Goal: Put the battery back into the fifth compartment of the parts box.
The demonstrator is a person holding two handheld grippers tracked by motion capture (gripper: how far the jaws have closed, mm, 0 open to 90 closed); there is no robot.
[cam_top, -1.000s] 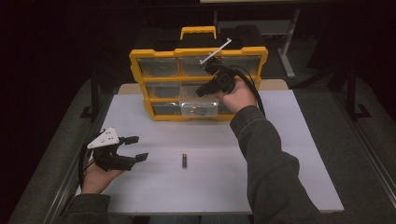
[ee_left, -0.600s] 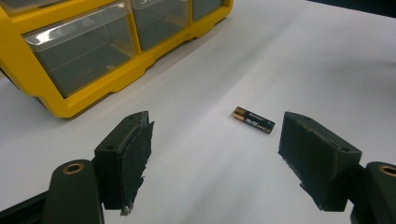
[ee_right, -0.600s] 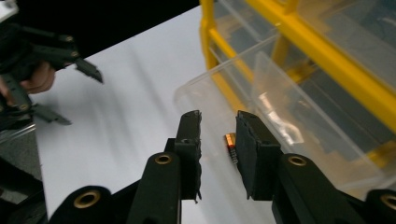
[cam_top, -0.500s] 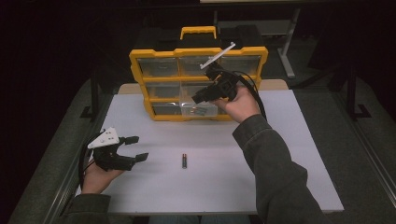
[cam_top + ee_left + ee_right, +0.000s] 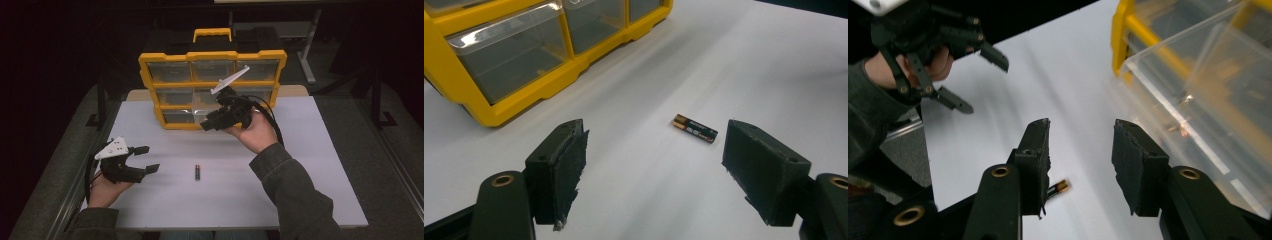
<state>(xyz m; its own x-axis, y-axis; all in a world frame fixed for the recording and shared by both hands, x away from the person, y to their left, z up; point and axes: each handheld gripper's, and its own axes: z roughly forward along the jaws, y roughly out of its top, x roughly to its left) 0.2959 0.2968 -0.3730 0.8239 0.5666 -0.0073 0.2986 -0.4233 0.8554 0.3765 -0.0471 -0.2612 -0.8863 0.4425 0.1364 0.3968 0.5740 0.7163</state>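
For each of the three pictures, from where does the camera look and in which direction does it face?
High view: above the person's side, looking forward and down on the white table; both forearms, left gripper, right gripper.
Left gripper view: on the left gripper, looking past its open fingers to the battery and yellow organizer.
Right gripper view: on the right gripper, fingers apart, nothing between them; the other hand farther off.
All three show the battery and the organizer.
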